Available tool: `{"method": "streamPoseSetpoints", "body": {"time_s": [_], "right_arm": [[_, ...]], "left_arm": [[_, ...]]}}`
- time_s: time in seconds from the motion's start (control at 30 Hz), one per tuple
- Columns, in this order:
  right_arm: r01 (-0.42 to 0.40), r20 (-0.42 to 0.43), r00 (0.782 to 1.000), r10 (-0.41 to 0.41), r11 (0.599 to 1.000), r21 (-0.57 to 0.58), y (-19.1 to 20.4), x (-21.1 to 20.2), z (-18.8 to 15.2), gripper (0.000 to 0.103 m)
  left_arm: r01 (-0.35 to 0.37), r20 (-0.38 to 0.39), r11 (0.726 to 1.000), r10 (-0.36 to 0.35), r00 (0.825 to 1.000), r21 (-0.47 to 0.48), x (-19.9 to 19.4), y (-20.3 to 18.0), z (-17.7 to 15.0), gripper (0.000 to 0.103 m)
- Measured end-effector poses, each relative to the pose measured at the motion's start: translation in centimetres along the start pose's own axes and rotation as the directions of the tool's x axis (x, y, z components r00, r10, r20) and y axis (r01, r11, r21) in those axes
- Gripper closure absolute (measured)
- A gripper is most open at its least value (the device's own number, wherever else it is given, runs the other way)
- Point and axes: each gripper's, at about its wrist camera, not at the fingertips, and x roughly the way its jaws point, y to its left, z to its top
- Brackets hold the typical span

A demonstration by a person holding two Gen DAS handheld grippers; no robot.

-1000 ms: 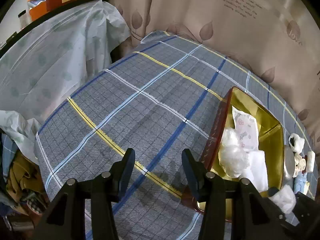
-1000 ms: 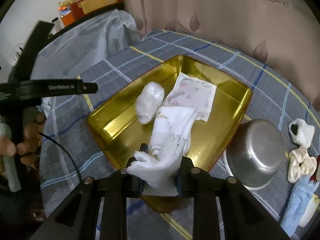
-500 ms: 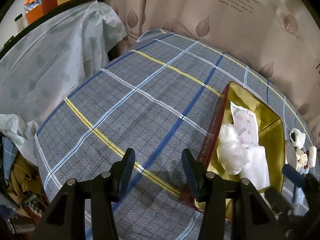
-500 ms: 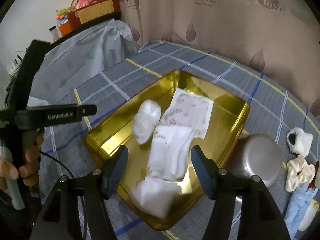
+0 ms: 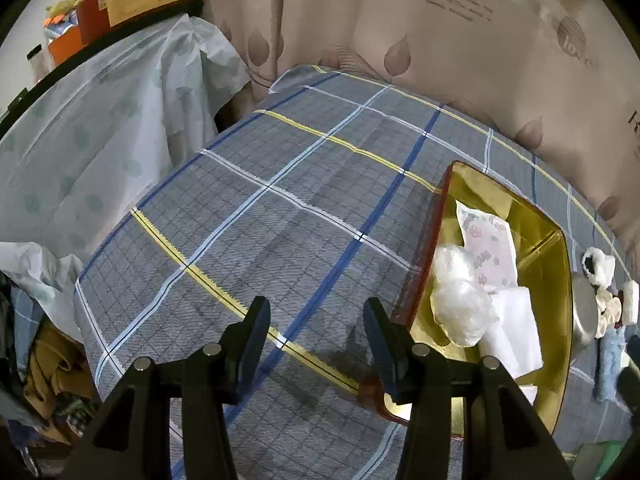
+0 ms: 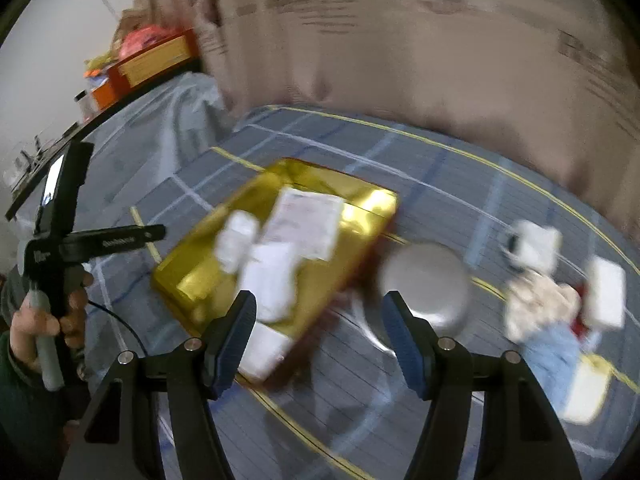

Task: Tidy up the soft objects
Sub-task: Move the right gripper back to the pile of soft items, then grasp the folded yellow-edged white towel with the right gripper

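hovering, both grippers' jaws apart.

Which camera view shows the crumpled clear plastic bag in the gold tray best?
The left wrist view: the plastic bag is sharp there, lying in the gold tray beside white cloths. The right wrist view shows only a blurred white patch, smeared by motion.

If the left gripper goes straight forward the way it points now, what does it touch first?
Probably only the checked tablecloth: the open left gripper points at bare cloth, with the gold tray off to its right. Depth is unclear.
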Motion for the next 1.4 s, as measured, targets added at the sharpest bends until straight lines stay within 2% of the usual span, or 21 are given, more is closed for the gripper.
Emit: {"method": "streamPoseSetpoints", "body": {"time_s": [0.1, 0.3, 0.4, 0.5, 0.6, 0.77, 0.8, 0.83, 0.9, 1.17, 1.3, 1.4], "right_arm": [[0.064, 0.004, 0.998, -0.065, 0.997, 0.048, -3.6, -2.4, -1.4, 0.04], [0.207, 0.0, 0.978, -0.21, 0.963, 0.172, -11.7, -7.1, -3.9, 0.038], [0.283, -0.035, 0.959, -0.282, 0.936, 0.21, -15.9, -8.3, -5.5, 0.038], [0.323, -0.088, 0.946, -0.311, 0.921, 0.218, -19.0, -8.3, -6.8, 0.038], [0.338, -0.127, 0.94, -0.317, 0.916, 0.216, -20.8, -7.9, -8.1, 0.036], [0.311, -0.167, 0.946, -0.278, 0.923, 0.226, -22.8, -5.7, -9.3, 0.033], [0.301, -0.171, 0.949, -0.265, 0.925, 0.234, -23.0, -5.2, -9.3, 0.031], [0.292, -0.178, 0.951, -0.253, 0.925, 0.242, -23.4, -4.7, -9.3, 0.023], [0.281, -0.185, 0.953, -0.24, 0.928, 0.246, -23.7, -3.9, -9.1, 0.017], [0.263, -0.231, 0.95, -0.21, 0.937, 0.231, -24.6, -0.8, -8.1, 0.017], [0.236, -0.26, 0.949, -0.178, 0.948, 0.212, -24.6, 0.3, -7.6, 0.017], [0.247, -0.283, 0.94, -0.189, 0.95, 0.189, -24.5, 1.4, -7.4, 0.016]], "left_arm": [[-0.009, 0.004, 1.0, 0.009, 1.0, 0.015, -0.1, -0.3, -0.1, 0.054], [-0.03, 0.014, 0.998, 0.029, 0.999, 0.052, -0.2, -1.1, -0.4, 0.054], [-0.04, 0.02, 0.997, 0.038, 0.999, 0.072, -0.3, -1.5, -0.5, 0.053], [-0.062, 0.033, 0.992, 0.058, 0.998, 0.106, -0.4, -1.9, -0.5, 0.054], [-0.064, 0.039, 0.992, 0.061, 0.997, 0.108, -0.6, -1.9, -0.4, 0.053], [-0.067, 0.026, 0.992, 0.065, 0.998, 0.105, -1.0, -2.3, -0.6, 0.053], [-0.06, 0.025, 0.992, 0.057, 0.998, 0.111, -1.3, -2.5, -0.7, 0.053], [-0.047, 0.025, 0.991, 0.044, 0.999, 0.123, -1.6, -2.9, -0.8, 0.054], [-0.037, 0.027, 0.987, 0.033, 0.999, 0.154, -2.2, -3.7, -1.2, 0.053], [0.011, 0.006, 0.963, -0.013, 1.0, 0.27, -3.8, -8.0, -2.6, 0.054], [0.018, 0.0, 0.936, -0.02, 1.0, 0.352, -4.0, -11.2, -3.7, 0.053], [0.043, -0.004, 0.918, -0.045, 0.999, 0.394, -4.2, -13.5, -4.1, 0.054]]}}
